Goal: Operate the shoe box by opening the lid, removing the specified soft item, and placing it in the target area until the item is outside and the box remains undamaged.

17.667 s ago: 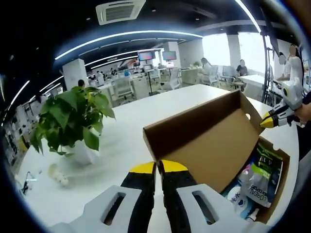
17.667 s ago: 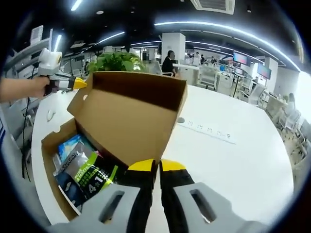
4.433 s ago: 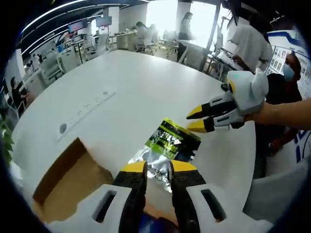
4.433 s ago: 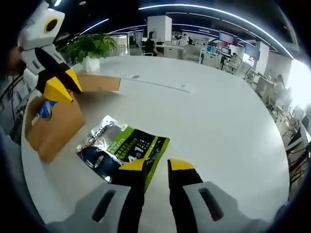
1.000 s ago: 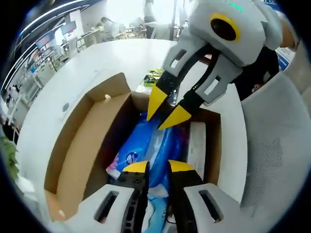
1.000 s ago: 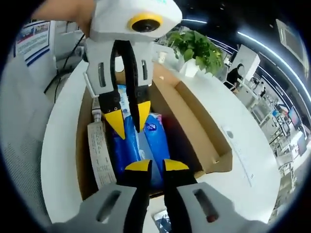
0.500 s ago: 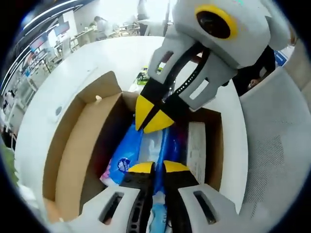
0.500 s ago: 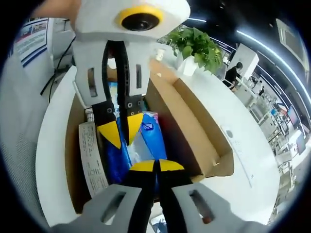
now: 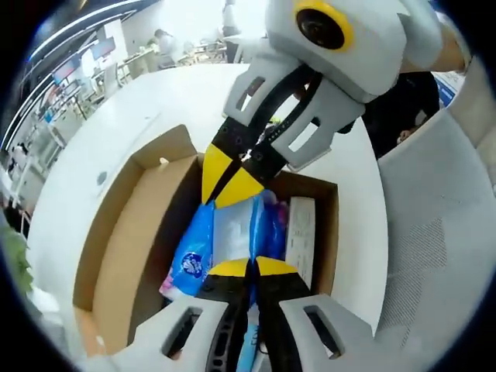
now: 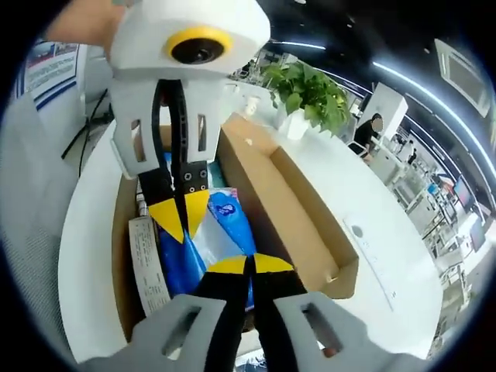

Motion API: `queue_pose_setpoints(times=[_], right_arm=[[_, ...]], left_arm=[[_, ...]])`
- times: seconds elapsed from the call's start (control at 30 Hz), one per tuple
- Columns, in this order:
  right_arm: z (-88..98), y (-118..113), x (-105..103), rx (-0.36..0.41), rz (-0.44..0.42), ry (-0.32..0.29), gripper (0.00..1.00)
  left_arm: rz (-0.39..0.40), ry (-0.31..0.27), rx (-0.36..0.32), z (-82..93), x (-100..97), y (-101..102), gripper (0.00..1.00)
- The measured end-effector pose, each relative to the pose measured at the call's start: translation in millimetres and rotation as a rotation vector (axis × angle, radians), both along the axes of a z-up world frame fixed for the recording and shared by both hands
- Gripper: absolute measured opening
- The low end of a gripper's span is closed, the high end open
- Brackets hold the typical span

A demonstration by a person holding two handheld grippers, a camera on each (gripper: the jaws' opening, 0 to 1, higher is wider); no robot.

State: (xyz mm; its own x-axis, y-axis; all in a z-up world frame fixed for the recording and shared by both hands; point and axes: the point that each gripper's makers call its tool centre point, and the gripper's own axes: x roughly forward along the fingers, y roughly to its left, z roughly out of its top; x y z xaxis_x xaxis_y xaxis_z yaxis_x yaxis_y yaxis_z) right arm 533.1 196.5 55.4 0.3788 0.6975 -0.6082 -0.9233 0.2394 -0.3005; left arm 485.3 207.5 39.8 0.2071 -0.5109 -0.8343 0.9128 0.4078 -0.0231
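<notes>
Both grippers clamped on one blue and white soft pack [image 9: 232, 229], from opposite ends: left gripper [image 9: 249, 268] shut on the near edge at 6 o'clock of the left gripper view, right gripper [image 9: 226, 177] pinched on the far edge at 12 o'clock of the pack. Confirmed in the right gripper view: right gripper [image 10: 248, 265] closed on the soft pack [image 10: 225, 232], left gripper [image 10: 178, 214] closed on the opposite end

Pack inside the open shoe box [image 9: 132, 232], lid flap folded out toward 9 o'clock; box on a white tabletop [image 9: 101, 147]. White slip or flat carton [image 9: 301, 232] against the box wall at 3 o'clock of the pack

Risks, as judged:
- Uneven pull by the two grippers: film stretched or torn
- Thin pinch on a slack edge: slip and fall into the box
- Lift dragging against the wall or lid hinge: cardboard creased, box shifted
- Neighbouring items carried out with the pack

Writing: round logo on the blue pack, not legible; print on the white slip too small to read
</notes>
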Motion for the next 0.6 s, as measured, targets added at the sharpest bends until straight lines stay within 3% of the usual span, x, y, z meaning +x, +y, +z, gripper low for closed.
queue_pose_setpoints(times=[0.4, 0.6], right_arm=[[37.1, 11.5, 4.2, 0.049, 0.021, -0.047, 0.00], [60.1, 12.9, 4.6, 0.073, 0.025, -0.060, 0.00]], left_arm=[[0.037, -0.063, -0.037, 35.0, -0.3, 8.6, 0.00], [0.053, -0.091, -0.089, 63.7, -1.6, 3.7, 0.00]])
